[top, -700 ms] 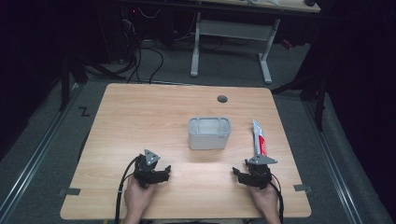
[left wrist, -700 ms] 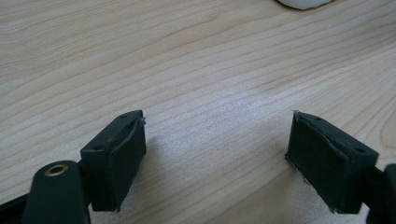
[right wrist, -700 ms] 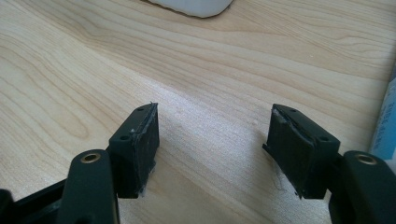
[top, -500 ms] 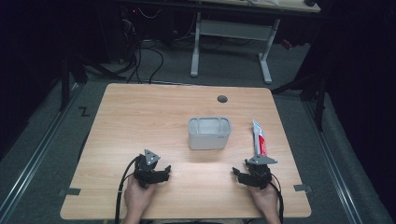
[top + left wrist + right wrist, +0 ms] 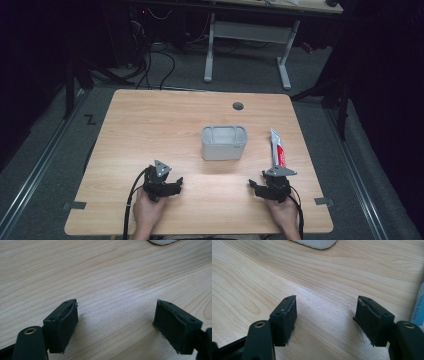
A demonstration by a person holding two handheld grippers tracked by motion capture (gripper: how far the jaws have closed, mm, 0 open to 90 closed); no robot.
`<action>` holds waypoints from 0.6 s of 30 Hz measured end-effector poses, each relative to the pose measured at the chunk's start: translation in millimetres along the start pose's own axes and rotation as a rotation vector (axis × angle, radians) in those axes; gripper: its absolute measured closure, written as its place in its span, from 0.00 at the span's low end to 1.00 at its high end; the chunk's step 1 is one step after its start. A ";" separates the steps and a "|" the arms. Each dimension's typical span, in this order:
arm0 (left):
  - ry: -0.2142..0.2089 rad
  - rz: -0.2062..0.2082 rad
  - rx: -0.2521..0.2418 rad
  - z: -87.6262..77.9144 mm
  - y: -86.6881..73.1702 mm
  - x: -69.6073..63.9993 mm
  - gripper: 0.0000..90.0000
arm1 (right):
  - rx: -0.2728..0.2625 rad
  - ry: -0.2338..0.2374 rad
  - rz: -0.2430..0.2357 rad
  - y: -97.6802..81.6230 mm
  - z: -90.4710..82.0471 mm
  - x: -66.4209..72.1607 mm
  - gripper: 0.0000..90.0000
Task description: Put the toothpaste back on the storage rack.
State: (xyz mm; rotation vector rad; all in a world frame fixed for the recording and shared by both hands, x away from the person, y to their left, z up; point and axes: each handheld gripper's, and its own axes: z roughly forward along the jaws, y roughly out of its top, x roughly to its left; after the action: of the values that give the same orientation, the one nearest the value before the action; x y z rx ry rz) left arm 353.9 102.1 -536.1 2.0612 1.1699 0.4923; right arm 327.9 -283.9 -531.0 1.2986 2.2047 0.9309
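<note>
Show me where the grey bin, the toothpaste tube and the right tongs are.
grey bin (image 5: pixel 224 148): high view, on its front wall.
toothpaste tube (image 5: pixel 277 150): high view, on the middle of its body.
right tongs (image 5: pixel 326 318): right gripper view, midway between its two tips.

The pale wooden bench (image 5: pixel 150 130) at the centre of the high view has a smooth, matt top with long wavy grain lines, plain in both gripper views. At its middle stands a small grey-white rectangular plastic tub (image 5: pixel 224 142), dull and slightly cloudy. Right of it lies a white and red toothpaste tube (image 5: pixel 277 149) with a faint sheen. The left hand-held gripper (image 5: pixel 116 322) and the right hand-held gripper (image 5: pixel 327 320) are matt black plastic; their jaws carry rough-edged, dull black pads with frayed rims, and brass-coloured metal rivets shine at the lower corners. The surrounding floor (image 5: pixel 45 165) looks like coarse grey carpet.
</note>
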 end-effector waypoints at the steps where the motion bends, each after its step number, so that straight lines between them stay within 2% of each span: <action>1: 0.000 0.000 0.000 0.0 0.0 0.0 0.22 | 0.000 0.001 0.000 0.0 0.0 0.0 0.37; 13: 0.000 0.000 0.000 0.0 0.1 0.0 0.22 | 0.000 0.003 -0.001 0.1 0.1 -0.3 0.37; 18: 0.000 0.000 0.000 0.0 0.1 0.0 0.22 | 0.003 0.013 -0.010 0.4 0.6 0.1 0.33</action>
State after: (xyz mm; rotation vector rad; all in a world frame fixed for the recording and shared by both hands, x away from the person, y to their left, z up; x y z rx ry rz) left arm 354.0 102.1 -536.1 2.0614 1.1700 0.4927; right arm 328.5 -283.5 -531.2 1.2858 2.2212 0.9348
